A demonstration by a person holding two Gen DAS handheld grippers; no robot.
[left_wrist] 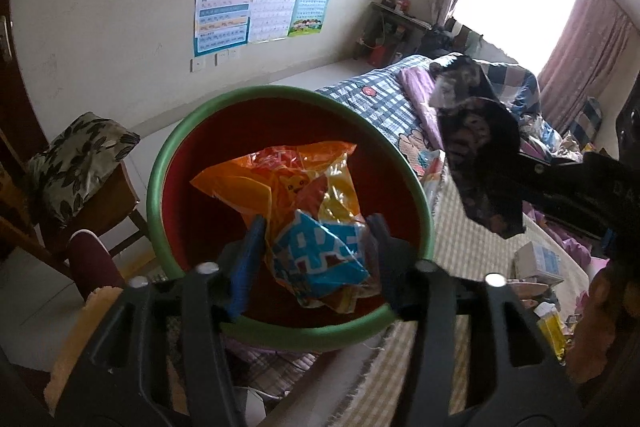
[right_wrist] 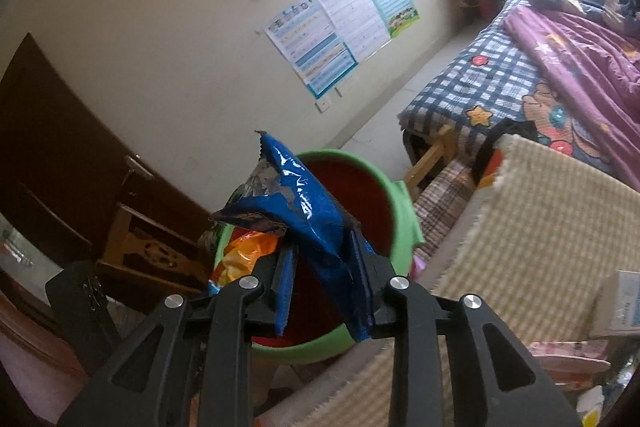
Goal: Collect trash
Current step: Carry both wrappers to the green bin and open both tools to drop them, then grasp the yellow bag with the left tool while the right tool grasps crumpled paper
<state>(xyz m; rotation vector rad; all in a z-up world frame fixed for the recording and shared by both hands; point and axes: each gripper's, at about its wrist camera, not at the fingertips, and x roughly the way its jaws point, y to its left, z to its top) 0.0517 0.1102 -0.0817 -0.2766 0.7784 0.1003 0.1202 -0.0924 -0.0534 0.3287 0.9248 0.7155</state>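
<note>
Holding the crumpled orange-and-blue plastic snack wrappers (left_wrist: 316,211) pinched in our left gripper (left_wrist: 316,247) over the round green-rimmed bucket with a red inside (left_wrist: 160,163), we judged they were kept there to drop straight in. Our right gripper (right_wrist: 322,275), at the bucket's near rim, pinched a torn blue foil-lined snack bag (right_wrist: 304,203) above its bare red floor.

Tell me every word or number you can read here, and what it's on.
None can be read for certain.
Wall posters: rows of print, too small.
Orange wrapper: a yellow cartoon figure, no clear words.
Blue-and-white wrapper: big white characters, crumpled, unreadable.
Blue bag in the right claw: glare hides the print.
Box on the bed: blurred.
</note>
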